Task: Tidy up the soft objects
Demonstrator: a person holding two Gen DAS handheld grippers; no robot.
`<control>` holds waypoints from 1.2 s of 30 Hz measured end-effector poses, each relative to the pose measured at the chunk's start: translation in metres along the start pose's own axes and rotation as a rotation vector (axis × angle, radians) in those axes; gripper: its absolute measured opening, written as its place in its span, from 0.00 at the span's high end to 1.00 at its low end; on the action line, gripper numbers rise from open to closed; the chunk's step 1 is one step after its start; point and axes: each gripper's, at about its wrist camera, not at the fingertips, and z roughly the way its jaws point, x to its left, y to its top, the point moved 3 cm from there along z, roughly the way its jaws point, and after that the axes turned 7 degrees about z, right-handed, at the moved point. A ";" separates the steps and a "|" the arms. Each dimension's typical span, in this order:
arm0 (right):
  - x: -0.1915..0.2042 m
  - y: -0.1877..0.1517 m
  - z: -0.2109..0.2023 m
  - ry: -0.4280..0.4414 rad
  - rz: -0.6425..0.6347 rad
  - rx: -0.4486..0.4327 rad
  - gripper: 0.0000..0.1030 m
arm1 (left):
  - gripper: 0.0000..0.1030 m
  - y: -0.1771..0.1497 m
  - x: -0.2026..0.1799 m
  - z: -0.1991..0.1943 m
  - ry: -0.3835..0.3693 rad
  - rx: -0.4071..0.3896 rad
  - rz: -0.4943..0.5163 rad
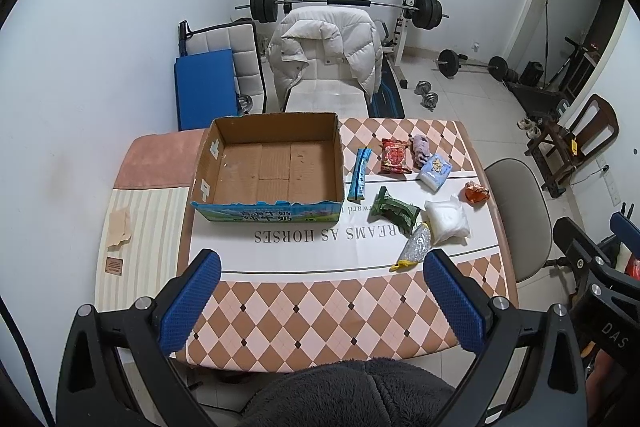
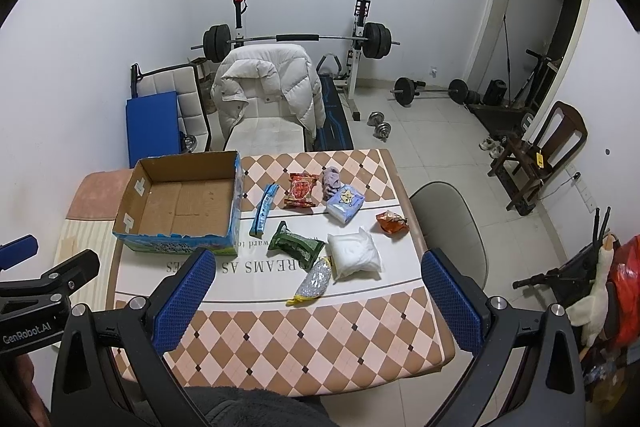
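An empty open cardboard box (image 1: 268, 167) (image 2: 180, 203) stands on the left of the table. To its right lie a blue stick pack (image 1: 359, 173), a red snack bag (image 1: 395, 155), a grey cloth (image 1: 420, 149), a light-blue tissue pack (image 1: 436, 171), a green packet (image 1: 394, 213), a white pillow pack (image 1: 447, 223), an orange wrapper (image 1: 476, 193) and a silver bag (image 1: 416, 249). My left gripper (image 1: 320, 263) is open and empty above the table's near side. My right gripper (image 2: 316, 263) is open and empty, held above the near edge.
The table (image 1: 320, 311) has a checkered cloth. A grey chair (image 1: 516, 211) stands at its right side. A chair with a white jacket (image 1: 328, 55) stands behind the table. A barbell rack (image 1: 344, 3), dumbbells and a wooden chair (image 1: 576, 139) are farther back.
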 end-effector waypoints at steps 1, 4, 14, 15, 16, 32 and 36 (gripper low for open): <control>0.000 0.001 -0.001 0.001 0.000 -0.001 0.00 | 0.00 0.001 0.000 0.000 0.001 -0.002 0.001; 0.000 0.001 -0.001 0.002 0.000 -0.002 0.00 | 0.00 0.004 0.001 -0.003 0.001 -0.009 0.000; 0.001 0.002 -0.005 0.002 0.000 -0.007 0.00 | 0.00 0.004 0.002 -0.005 0.001 -0.011 0.000; 0.001 0.003 -0.006 0.002 -0.001 -0.008 0.00 | 0.00 0.006 0.002 -0.005 0.000 -0.010 0.000; 0.002 0.005 -0.007 0.002 0.000 -0.010 0.00 | 0.00 0.005 0.002 -0.005 -0.001 -0.008 0.000; -0.047 0.018 0.109 0.032 0.137 0.196 0.00 | 0.00 0.024 -0.016 0.068 0.060 0.061 0.073; -0.073 0.011 0.195 0.005 0.109 0.323 0.00 | 0.00 0.027 -0.027 0.136 0.051 0.168 0.099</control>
